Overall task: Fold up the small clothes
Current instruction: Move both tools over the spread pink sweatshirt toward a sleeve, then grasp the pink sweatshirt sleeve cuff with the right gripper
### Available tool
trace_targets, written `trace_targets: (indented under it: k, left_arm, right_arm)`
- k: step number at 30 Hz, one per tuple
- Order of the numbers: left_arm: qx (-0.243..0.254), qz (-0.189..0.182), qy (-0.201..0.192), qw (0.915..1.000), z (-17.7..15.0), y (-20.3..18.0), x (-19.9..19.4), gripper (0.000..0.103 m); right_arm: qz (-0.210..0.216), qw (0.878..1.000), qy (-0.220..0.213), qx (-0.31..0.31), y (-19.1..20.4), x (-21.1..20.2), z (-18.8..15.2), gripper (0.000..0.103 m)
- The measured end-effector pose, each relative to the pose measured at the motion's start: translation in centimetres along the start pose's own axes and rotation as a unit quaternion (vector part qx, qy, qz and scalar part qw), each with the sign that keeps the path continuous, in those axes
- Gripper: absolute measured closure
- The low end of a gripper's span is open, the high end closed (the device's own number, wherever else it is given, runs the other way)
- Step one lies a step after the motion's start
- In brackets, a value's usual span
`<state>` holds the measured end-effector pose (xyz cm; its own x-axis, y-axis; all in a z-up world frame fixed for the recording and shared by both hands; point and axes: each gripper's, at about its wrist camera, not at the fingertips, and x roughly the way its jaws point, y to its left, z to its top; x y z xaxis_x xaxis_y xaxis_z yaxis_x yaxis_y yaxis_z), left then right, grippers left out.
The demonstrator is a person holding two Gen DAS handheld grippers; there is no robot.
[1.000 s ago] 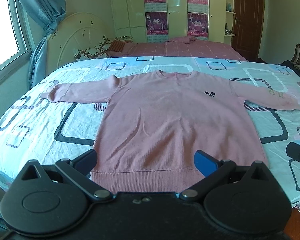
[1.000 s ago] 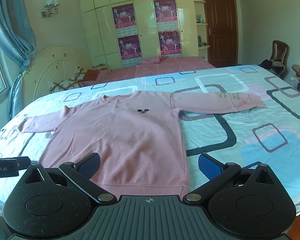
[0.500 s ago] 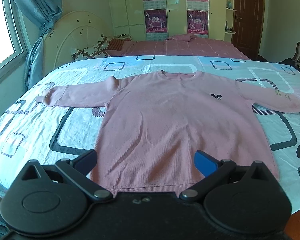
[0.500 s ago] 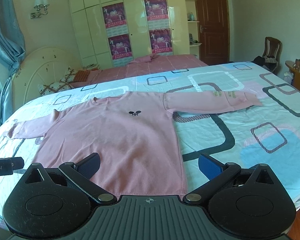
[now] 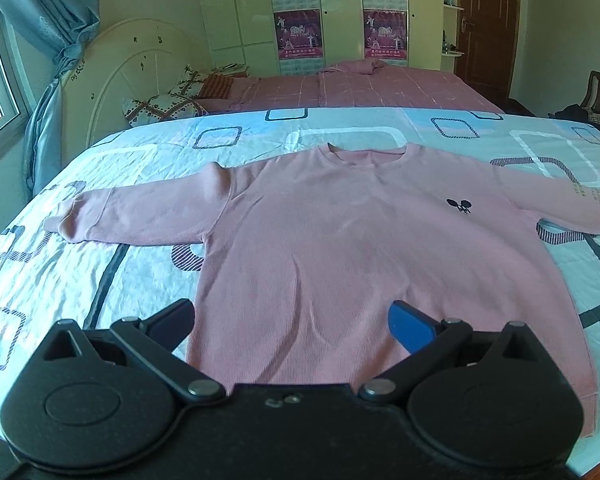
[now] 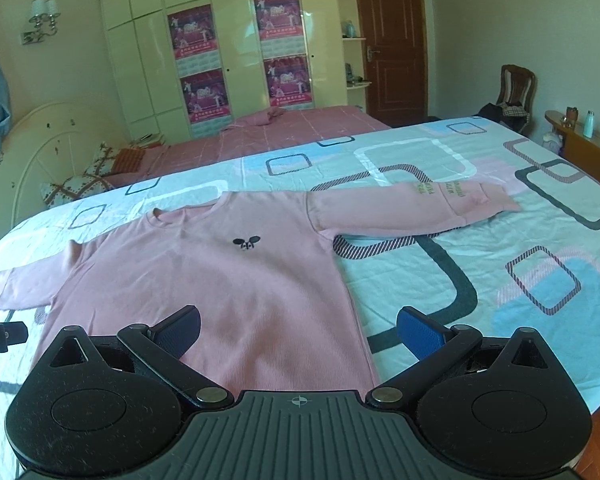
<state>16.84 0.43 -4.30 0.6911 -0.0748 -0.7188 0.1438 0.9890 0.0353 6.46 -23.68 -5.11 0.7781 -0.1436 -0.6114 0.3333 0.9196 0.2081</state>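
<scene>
A pink long-sleeved sweater [image 5: 340, 240] lies flat, face up, on the patterned bed sheet [image 5: 80, 272], both sleeves spread out sideways. It also shows in the right wrist view [image 6: 228, 280], with its right sleeve [image 6: 420, 204] stretched toward the bed's far side. My left gripper [image 5: 292, 320] is open and empty above the sweater's lower left part. My right gripper [image 6: 298, 330] is open and empty above the sweater's lower right side edge. A bit of the left gripper [image 6: 2, 336] shows at the right view's left edge.
A second bed with a pink cover [image 5: 360, 84] lies beyond. A white headboard [image 5: 132, 68] and pillows [image 5: 160, 106] stand at the left. A wooden chair [image 6: 514, 92], a door [image 6: 392, 36] and a low shelf [image 6: 584, 144] are at the right.
Both grippers have moved forward over the bed, so the sweater's hem has slipped under them and out of view. Both stay open.
</scene>
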Motion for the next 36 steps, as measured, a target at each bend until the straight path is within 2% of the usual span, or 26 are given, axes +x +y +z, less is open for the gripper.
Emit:
trace_targets:
  k: [11,18,21,26,33,35,36]
  left_arm:
    - [0.021,-0.024,0.023,0.9992,3.0,1.4,6.1,0.001]
    - [0.021,-0.032,0.037,0.9986,4.4,0.1,9.5,0.001]
    - [0.004,-0.038,0.049,0.9981,5.1,-0.6,10.9,0.001]
    - [-0.025,-0.034,0.044,0.9981,6.5,-2.5,12.7,0.001]
    - [-0.014,-0.024,0.044,0.9986,7.9,-6.4,15.9,0.001]
    - [-0.018,-0.025,0.041,0.9987,8.2,-7.3,16.6,0.001]
    - [-0.017,-0.021,0.041,0.9988,8.2,-7.7,16.9,0.001]
  right_arm:
    - [-0.05,0.998,-0.013,0.03,-0.2,4.6,2.2,0.0]
    - [-0.057,0.997,-0.017,0.038,-2.7,7.7,3.9,0.0]
    - [-0.059,0.997,-0.017,0.044,-4.8,9.7,4.8,0.0]
    - [-0.072,0.995,-0.018,0.06,-10.0,13.4,6.9,0.0]
    - [-0.106,0.989,0.004,0.103,-19.2,19.2,9.1,0.001]
    - [-0.113,0.986,0.009,0.119,-21.5,20.4,9.4,0.02]
    - [-0.118,0.985,0.016,0.128,-22.8,21.1,9.7,0.033]
